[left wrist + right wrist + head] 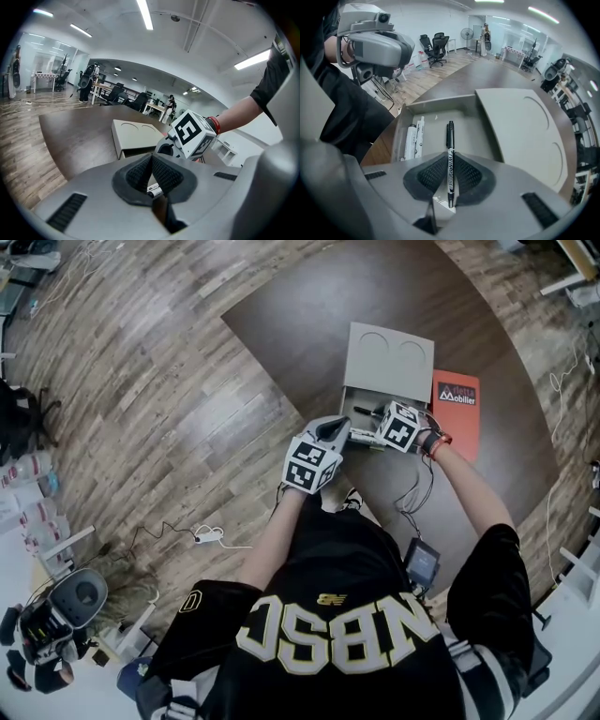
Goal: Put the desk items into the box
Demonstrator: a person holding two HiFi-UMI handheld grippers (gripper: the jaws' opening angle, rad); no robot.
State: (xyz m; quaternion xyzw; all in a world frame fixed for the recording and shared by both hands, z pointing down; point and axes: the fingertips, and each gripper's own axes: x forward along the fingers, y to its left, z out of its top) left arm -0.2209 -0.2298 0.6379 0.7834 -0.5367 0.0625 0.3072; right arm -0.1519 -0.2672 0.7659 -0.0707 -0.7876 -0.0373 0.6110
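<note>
Black marker is pinched mid-barrel by the right tool, its end poking out over the open box. The tool points steeply down, so the marker hangs over bare box floor; likely step is lower and let go. Two white markers lie along the box's left wall, apart from the black one. Lid is laid back behind the box on the bench, out of the drop path. Left tool is pressed together at the tips, just beside the box near the right one, apparently parked clear. A white-black bit shows under its pads; can't tell if it's gripped. Orange booklet beside the box is not boxed yet.
</note>
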